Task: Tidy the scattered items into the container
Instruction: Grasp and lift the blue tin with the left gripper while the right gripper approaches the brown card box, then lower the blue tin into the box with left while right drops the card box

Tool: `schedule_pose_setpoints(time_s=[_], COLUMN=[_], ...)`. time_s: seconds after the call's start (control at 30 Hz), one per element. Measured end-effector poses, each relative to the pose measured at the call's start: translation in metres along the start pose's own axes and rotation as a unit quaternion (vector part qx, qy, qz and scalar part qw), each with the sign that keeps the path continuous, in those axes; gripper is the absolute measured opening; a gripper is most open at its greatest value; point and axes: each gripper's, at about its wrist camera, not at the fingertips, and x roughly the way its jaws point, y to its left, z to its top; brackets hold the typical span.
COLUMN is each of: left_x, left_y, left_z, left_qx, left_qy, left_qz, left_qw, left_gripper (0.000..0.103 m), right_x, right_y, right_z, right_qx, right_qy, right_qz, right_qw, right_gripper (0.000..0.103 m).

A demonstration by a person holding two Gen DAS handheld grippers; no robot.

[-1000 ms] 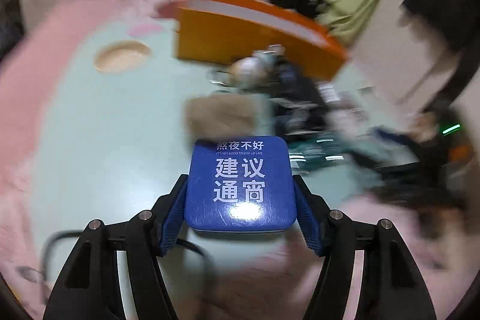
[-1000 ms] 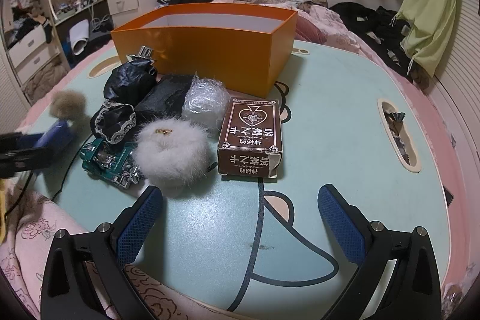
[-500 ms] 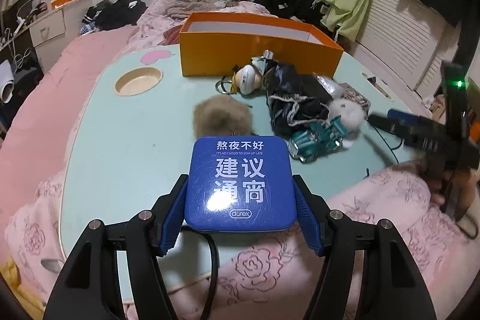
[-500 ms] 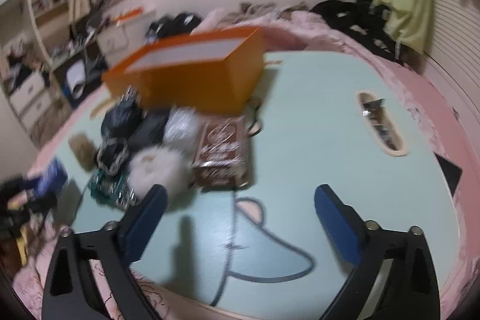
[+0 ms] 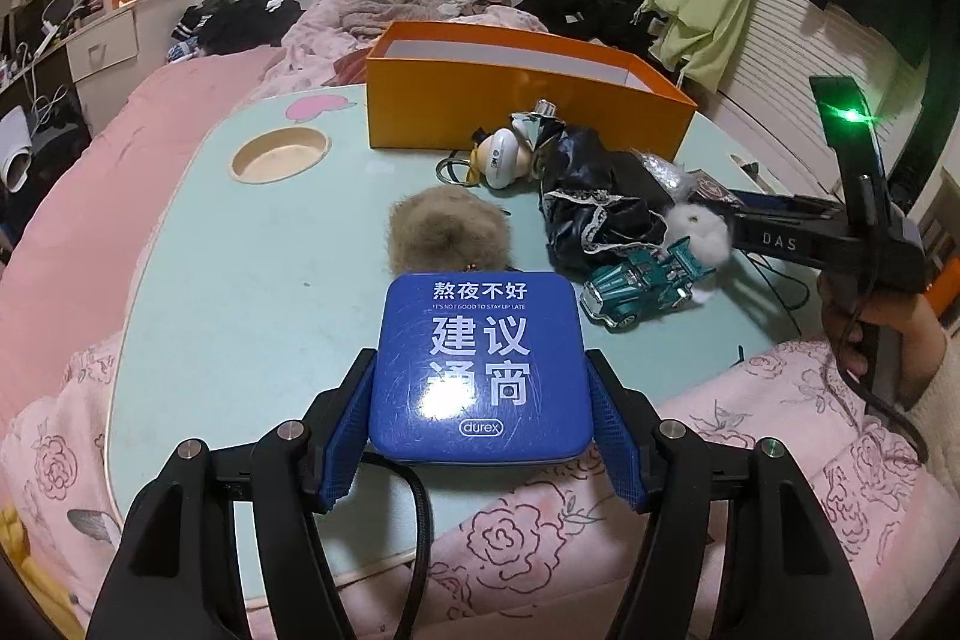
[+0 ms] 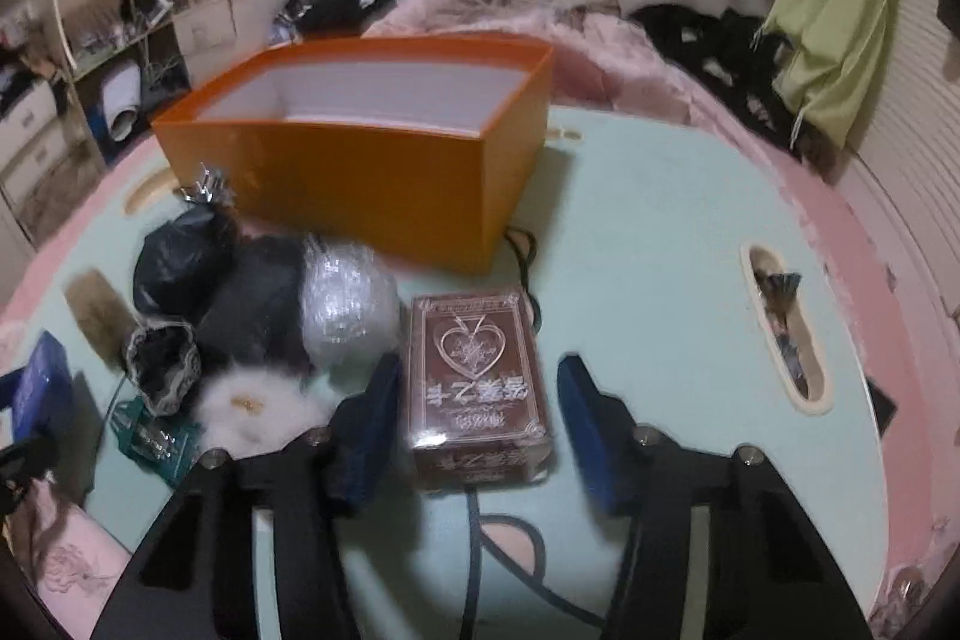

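Left wrist view: the left gripper (image 5: pixel 480 418) clamps a blue Durex tin (image 5: pixel 480 367) between its blue pads (image 5: pixel 351 436), one pad pressed on each side of the tin, which sits level above the near edge of the mint-green table (image 5: pixel 240 280). At 12 o'clock from the tin lies a brown fur pompom (image 5: pixel 447 229), just beside it. At 1 o'clock a teal toy car (image 5: pixel 645 283) rests on the table, touching a white fur pompom (image 5: pixel 699 226). Behind the car sits a crumpled black lace-trimmed cloth (image 5: pixel 591 211), and at its 11 o'clock a small round white keychain figure (image 5: pixel 501 151). The orange box (image 5: pixel 516 106), open at the top, stands at the far end of the table at 12 o'clock, with white inner walls. A round recess (image 5: pixel 280 154) is sunk in the table at 11 o'clock. At 3 o'clock the right gripper (image 5: pixel 780 220) reaches in over the items, a green light on its body.

Right wrist view: the frame is blurred. The right gripper (image 6: pixel 477 421) is spread moderately wide, its fingers on either side of a brown card box (image 6: pixel 480 376) that lies flat on the table (image 6: pixel 660 250); whether the pads touch it I cannot tell. At 10 o'clock from the card box sits a bubble-wrapped bundle (image 6: pixel 345 304), with black cloth (image 6: pixel 198 268) to its left and the white pompom (image 6: pixel 252 412) at 9 o'clock. The orange box (image 6: pixel 384 166) stands at 12 o'clock, well behind. The blue tin (image 6: pixel 39 388) shows at the far left edge.
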Motion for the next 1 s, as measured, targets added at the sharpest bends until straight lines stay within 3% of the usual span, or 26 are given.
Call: schedule_pose_setpoints(time_s=[0.23,0.4,0.57,0.77,0.8,0.83,0.87,0.9,1.0], left_x=[-0.005,-0.017,-0.016,0.035,0.048,0.064,0.082,0.1,0.109], left_y=[0.004,0.007,0.006,0.004,0.006,0.008,0.013,0.018,0.009], left_z=[0.003,0.026,0.093,0.179,0.184,0.188,0.187,0.184,0.17], left_qx=[-0.006,-0.009,-0.006,-0.003,-0.005,-0.011,-0.02,-0.03,0.011], left_qy=[-0.01,-0.033,-0.066,-0.051,-0.04,-0.023,0.004,0.034,0.027], left_qz=[0.003,0.007,0.006,0.017,0.016,0.018,0.03,0.041,0.072], left_qw=[0.9999,0.9994,0.9978,0.9985,0.999,0.9995,0.9993,0.9981,0.997], left_gripper=[0.066,0.066,0.066,0.066,0.067,0.069,0.071,0.071,0.077], right_x=[-0.024,-0.045,-0.05,-0.013,-0.006,0.005,0.01,0.019,0.015], right_y=[-0.024,-0.02,-0.006,0.009,0.011,0.015,0.017,0.021,0.03], right_z=[-0.011,0.007,0.058,0.11,0.112,0.112,0.11,0.106,0.09], right_qx=[0.054,0.038,0.021,0.018,0.017,0.015,0.01,-0.002,-0.039], right_qy=[-0.057,-0.094,-0.125,-0.114,-0.105,-0.089,-0.079,-0.064,-0.089], right_qz=[0.039,0.041,0.045,0.051,0.052,0.049,0.044,0.033,0.015], right_qw=[0.996,0.994,0.991,0.992,0.993,0.995,0.996,0.997,0.995], right_gripper=[0.039,0.039,0.039,0.04,0.046,0.061,0.067,0.07,0.069])
